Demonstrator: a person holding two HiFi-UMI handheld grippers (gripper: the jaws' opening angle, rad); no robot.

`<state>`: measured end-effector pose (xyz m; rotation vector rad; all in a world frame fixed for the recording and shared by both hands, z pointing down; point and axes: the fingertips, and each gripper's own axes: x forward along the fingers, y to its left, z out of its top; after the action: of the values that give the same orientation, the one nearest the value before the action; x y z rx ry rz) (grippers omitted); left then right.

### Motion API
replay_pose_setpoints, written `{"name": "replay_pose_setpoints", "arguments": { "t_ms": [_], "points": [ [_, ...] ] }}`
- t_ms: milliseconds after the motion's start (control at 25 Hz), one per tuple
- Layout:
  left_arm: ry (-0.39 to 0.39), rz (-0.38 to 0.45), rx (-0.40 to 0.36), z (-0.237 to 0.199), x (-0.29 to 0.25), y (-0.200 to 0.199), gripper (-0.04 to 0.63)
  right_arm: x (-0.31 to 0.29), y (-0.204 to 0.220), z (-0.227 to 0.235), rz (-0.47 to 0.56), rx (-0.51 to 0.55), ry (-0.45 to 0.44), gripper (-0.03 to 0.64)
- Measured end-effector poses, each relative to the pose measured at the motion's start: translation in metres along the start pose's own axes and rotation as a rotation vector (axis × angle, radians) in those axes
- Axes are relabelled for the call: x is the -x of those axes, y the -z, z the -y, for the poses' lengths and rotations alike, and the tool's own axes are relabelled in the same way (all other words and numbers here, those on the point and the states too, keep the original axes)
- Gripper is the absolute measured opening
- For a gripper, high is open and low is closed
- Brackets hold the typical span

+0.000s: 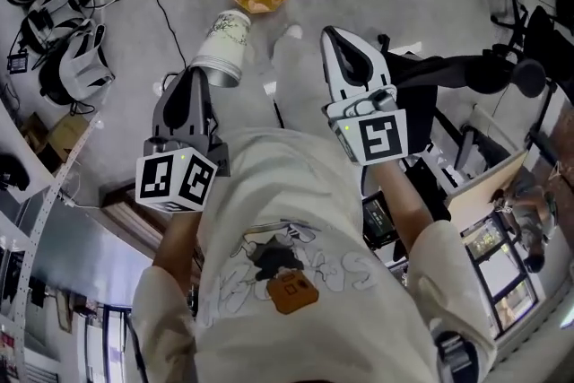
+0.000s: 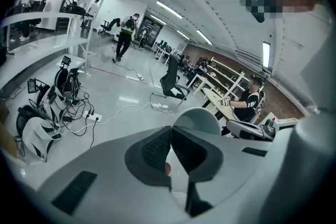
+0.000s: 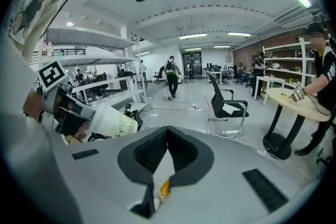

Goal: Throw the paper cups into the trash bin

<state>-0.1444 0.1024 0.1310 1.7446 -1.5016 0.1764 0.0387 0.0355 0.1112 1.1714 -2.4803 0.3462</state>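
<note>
apparently cup (image 1: pixel 222 37) pinched by left fingers (image 1: pixel 187 98)

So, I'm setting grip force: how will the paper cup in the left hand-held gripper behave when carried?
The paper cup looks light: the left hand-held gripper holds it out sideways by the rim wall alone. The wall is probably thin and easily crushed, since the jaws stand nearly together on it. Pinched at one edge, it may swivel if swung.

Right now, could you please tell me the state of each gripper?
Left gripper: closed on the paper cup.
Right gripper: closed, empty.
</note>
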Motion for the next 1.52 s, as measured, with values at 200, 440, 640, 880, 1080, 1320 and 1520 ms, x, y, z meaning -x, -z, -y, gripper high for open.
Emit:
{"name": "replay_pose_setpoints", "arguments": {
  "t_ms": [200,440,640,880,1080,1320,1520],
  "points": [
    [-0.025,-0.032,0.052,-0.011,-0.053,0.024,0.02,-0.053,0.039,0.02,-0.081,0.035,-0.067,0.006],
    [-0.082,-0.056,0.1,-0.03,-0.108,0.056,0.02,-0.111,0.079,0.039,-0.125,0.002,-0.164,0.007],
    [-0.15,-0.069,0.165,-0.052,-0.142,0.1,0.02,-0.146,0.135,0.048,-0.169,-0.051,-0.215,0.006],
    [-0.227,-0.091,0.2,-0.085,-0.185,0.151,0.02,-0.184,0.221,0.074,-0.235,-0.108,-0.131,0.008],
    [-0.252,-0.134,0.212,-0.108,-0.22,0.192,0.02,-0.205,0.28,0.077,-0.289,-0.145,-0.102,0.008],
    [-0.273,-0.174,0.218,-0.136,-0.273,0.229,0.02,-0.232,0.354,0.078,-0.36,-0.238,-0.085,0.008],
    [-0.311,-0.193,0.222,-0.154,-0.307,0.257,0.02,-0.244,0.411,0.076,-0.402,-0.275,-0.086,0.008]
  ]
}}
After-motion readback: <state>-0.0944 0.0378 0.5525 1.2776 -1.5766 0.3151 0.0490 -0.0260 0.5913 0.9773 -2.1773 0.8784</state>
